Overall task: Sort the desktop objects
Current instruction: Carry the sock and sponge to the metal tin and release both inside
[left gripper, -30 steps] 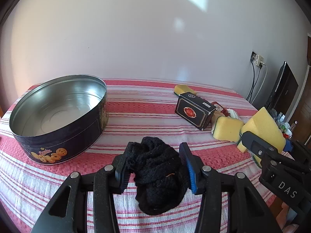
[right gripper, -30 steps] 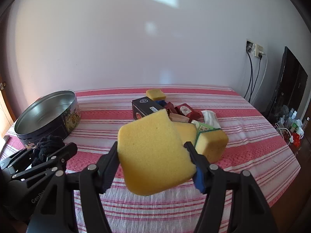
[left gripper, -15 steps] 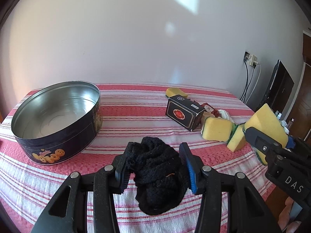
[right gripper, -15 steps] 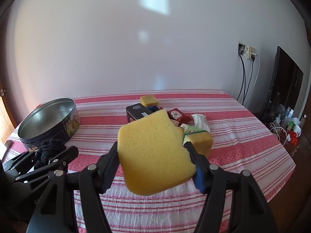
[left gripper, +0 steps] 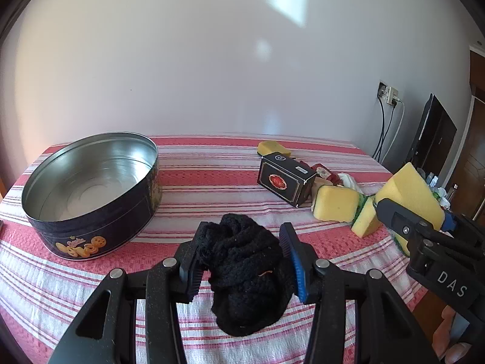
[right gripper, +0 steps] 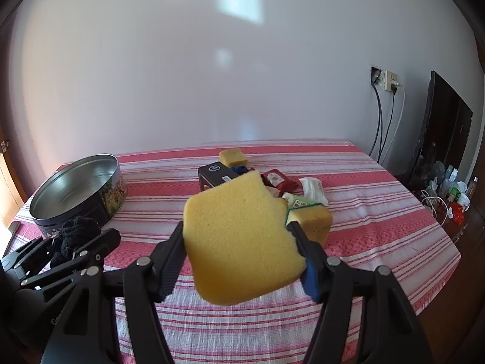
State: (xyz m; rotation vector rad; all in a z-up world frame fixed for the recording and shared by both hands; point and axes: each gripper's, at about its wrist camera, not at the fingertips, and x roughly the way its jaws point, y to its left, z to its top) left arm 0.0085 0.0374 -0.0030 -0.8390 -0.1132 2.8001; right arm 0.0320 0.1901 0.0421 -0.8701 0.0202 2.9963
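Both grippers higher off the striped cloth (left gripper: pixel 212 182) than before, left gripper (left gripper: pixel 242 261) clamped on black knit (left gripper: pixel 242 270), right gripper (right gripper: pixel 239 242) on yellow sponge (right gripper: pixel 239 236), its body lettered "DAS".

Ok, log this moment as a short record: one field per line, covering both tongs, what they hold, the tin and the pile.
left tongs: shut on black knitted cloth, above the striped tablecloth
right tongs: shut on yellow sponge, held off the table
cookie tin: open, nothing inside, on the left of the table
pile: black box, other yellow sponges, red packets, white tissue pack
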